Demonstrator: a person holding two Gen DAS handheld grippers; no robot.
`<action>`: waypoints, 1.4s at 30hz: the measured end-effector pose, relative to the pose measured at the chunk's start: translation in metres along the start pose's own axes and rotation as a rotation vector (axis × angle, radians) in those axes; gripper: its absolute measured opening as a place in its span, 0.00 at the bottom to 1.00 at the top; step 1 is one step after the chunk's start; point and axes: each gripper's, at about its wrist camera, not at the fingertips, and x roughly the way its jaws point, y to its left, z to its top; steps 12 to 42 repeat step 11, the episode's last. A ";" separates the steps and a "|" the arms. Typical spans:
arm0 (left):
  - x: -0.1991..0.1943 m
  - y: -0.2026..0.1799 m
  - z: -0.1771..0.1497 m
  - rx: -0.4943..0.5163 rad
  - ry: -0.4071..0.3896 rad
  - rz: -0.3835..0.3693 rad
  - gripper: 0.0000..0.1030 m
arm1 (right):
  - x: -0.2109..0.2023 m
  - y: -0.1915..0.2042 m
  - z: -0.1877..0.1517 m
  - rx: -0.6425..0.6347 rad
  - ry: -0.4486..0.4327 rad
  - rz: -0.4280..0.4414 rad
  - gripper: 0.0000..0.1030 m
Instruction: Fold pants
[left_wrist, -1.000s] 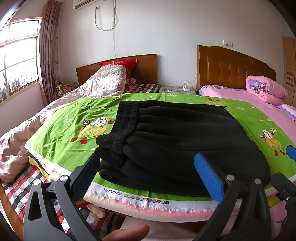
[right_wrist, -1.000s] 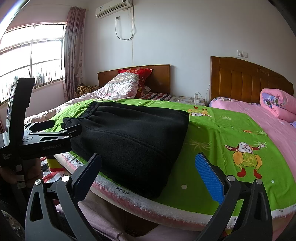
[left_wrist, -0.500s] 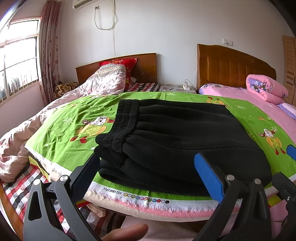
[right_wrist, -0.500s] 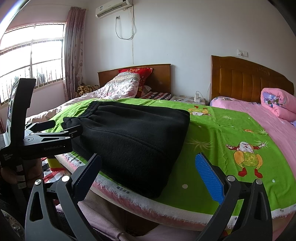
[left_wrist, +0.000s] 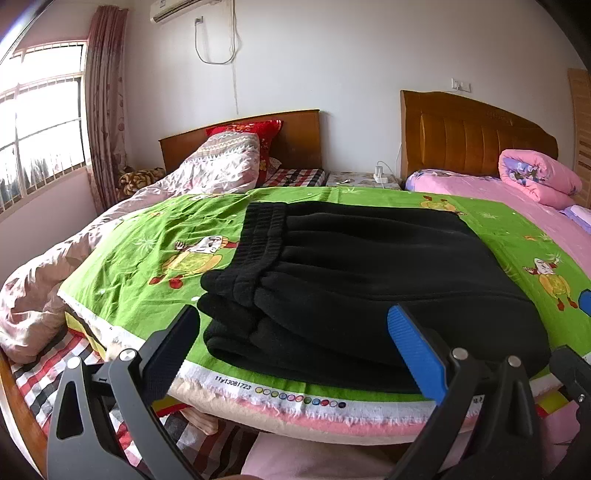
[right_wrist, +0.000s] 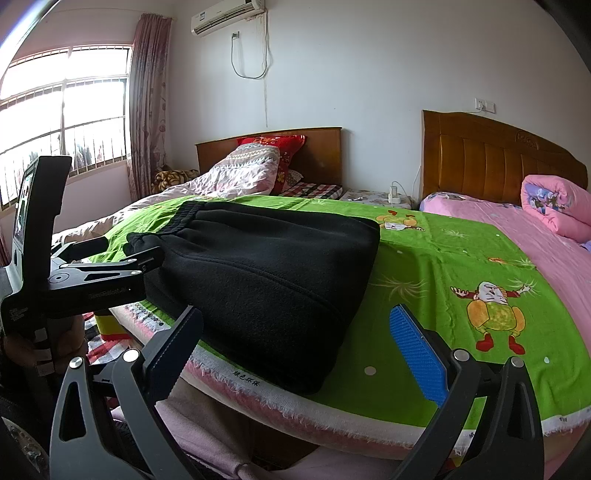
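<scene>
Beyond both wide-spread, empty tongs (left_wrist: 291, 347) (right_wrist: 295, 336), folded black pants (left_wrist: 369, 280) lie on the green sheet (left_wrist: 147, 251).

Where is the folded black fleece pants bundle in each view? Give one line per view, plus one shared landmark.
Left wrist view: folded black fleece pants fill the centre, just beyond the open fingers.
Right wrist view: pants sit left of centre, at the green sheet's near edge.
Shared landmark: the red patterned pillow against the far wooden headboard.

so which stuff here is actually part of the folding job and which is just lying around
Part of the job: black pants, green sheet under them, left tongs, right tongs.

Just lying about: rolled pink quilt, red pillow, charger.
</scene>
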 end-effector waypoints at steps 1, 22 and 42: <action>0.001 0.001 0.000 -0.004 0.002 0.003 0.99 | 0.000 0.000 0.000 0.000 -0.001 -0.001 0.95; 0.001 0.008 0.002 -0.017 0.004 0.001 0.99 | -0.003 -0.004 -0.001 0.012 -0.016 -0.005 0.95; 0.001 0.008 0.002 -0.017 0.004 0.001 0.99 | -0.003 -0.004 -0.001 0.012 -0.016 -0.005 0.95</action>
